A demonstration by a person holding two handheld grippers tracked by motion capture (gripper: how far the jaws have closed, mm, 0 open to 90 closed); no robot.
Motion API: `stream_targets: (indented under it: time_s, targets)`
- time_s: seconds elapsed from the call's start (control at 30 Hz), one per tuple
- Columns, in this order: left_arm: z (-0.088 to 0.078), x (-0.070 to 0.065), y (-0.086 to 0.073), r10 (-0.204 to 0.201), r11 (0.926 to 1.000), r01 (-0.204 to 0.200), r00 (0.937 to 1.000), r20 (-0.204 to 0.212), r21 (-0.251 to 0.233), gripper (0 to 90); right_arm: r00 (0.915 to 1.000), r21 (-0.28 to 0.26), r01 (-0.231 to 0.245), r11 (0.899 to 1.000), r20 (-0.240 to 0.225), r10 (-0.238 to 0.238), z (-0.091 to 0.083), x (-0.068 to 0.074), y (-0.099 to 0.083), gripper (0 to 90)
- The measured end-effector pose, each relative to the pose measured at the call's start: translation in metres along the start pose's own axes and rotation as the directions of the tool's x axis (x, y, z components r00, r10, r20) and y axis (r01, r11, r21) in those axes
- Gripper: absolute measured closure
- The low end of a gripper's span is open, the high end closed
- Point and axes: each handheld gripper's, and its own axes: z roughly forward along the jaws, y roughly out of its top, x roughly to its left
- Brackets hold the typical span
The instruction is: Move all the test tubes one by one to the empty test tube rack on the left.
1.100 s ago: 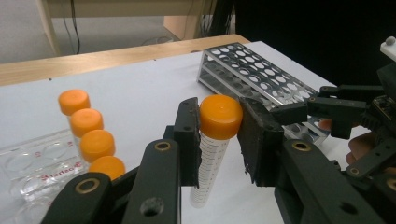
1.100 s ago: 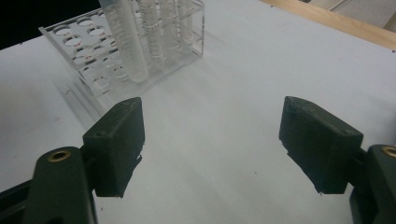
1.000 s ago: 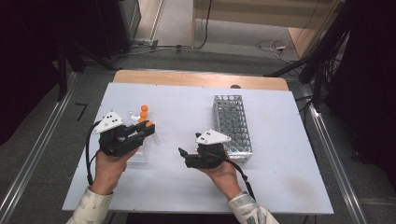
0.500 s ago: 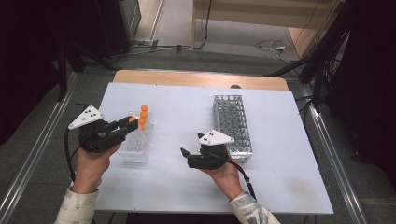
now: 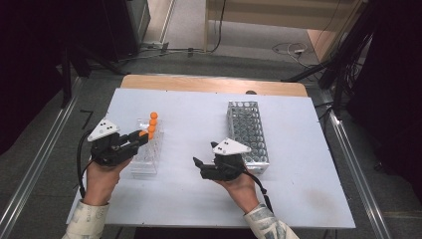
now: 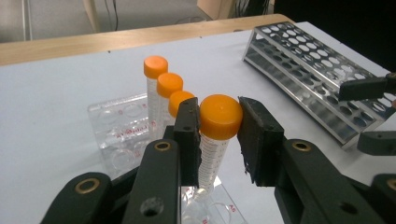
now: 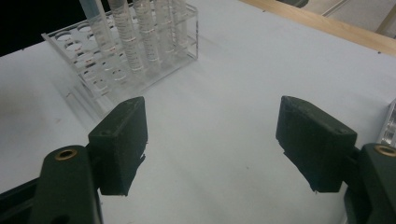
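1. Gripping the orange-capped tube (image 6: 215, 135) at its cap: my left gripper (image 6: 218, 140) has both pads pressed on it, and the tube stands upright over the near end of the clear rack (image 6: 122, 135).
2. Three more capped tubes (image 6: 161, 91) stand in a row just behind it in the same rack.
3. My right gripper (image 7: 212, 144) hangs with jaws wide apart and has just been closing slightly; between them lies bare white table (image 7: 243, 70).
4. Metal rack (image 5: 247, 133) lies just beside my right hand.
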Motion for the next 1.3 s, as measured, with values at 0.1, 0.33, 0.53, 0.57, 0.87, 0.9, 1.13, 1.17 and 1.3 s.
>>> stream_targets:
  time_s: [0.1, 0.33, 0.53, 0.57, 0.87, 0.9, 1.13, 1.17, 1.3]
  targets:
    - [0.005, -0.004, -0.004, 0.015, 0.9996, -0.015, 0.9997, -0.017, 0.025, 69.8, 1.0, -0.006, -0.002, 1.0, -0.001, 0.002, -0.001, -0.002, 0.0, 23.5]
    - [0.013, -0.008, -0.012, 0.04, 0.9968, -0.037, 0.9981, -0.048, 0.071, 69.7, 1.0, -0.003, 0.003, 1.0, -0.004, -0.003, -0.002, -0.001, 0.0, 23.5]
    - [0.016, -0.007, -0.016, 0.036, 0.9953, -0.031, 0.998, -0.051, 0.091, 69.6, 1.0, 0.0, 0.0, 1.0, -0.005, 0.0, -0.001, 0.0, -0.001, 23.5]
    - [0.016, -0.007, -0.017, 0.035, 0.9954, -0.03, 0.9981, -0.051, 0.091, 69.6, 1.0, 0.001, -0.003, 1.0, -0.006, 0.003, -0.001, 0.0, -0.001, 23.5]
    - [0.015, -0.007, -0.016, 0.029, 0.996, -0.025, 0.9983, -0.05, 0.086, 54.6, 0.9999, -0.006, -0.004, 1.0, -0.013, 0.003, -0.002, 0.001, -0.001, 23.5]
    - [0.014, -0.007, -0.016, 0.031, 0.9963, -0.026, 0.9979, -0.057, 0.081, 48.6, 0.9999, -0.007, -0.004, 1.0, -0.013, 0.004, -0.002, 0.002, -0.001, 23.5]
    - [0.008, -0.011, -0.015, -0.043, 0.999, 0.042, 0.997, -0.064, -0.012, 18.3, 0.9999, -0.02, -0.004, 1.0, -0.015, 0.003, -0.005, 0.0, 0.0, 23.4]
    - [0.008, -0.011, -0.016, -0.054, 0.9982, 0.052, 0.9965, -0.063, -0.029, 16.9, 0.9999, -0.02, -0.004, 1.0, -0.013, 0.003, -0.005, 0.0, 0.001, 23.3]
    - [0.004, -0.011, -0.02, -0.085, 0.9934, 0.079, 0.9932, -0.079, -0.084, 15.9, 0.9999, -0.022, -0.009, 1.0, -0.013, 0.009, -0.008, -0.002, 0.002, 22.4]
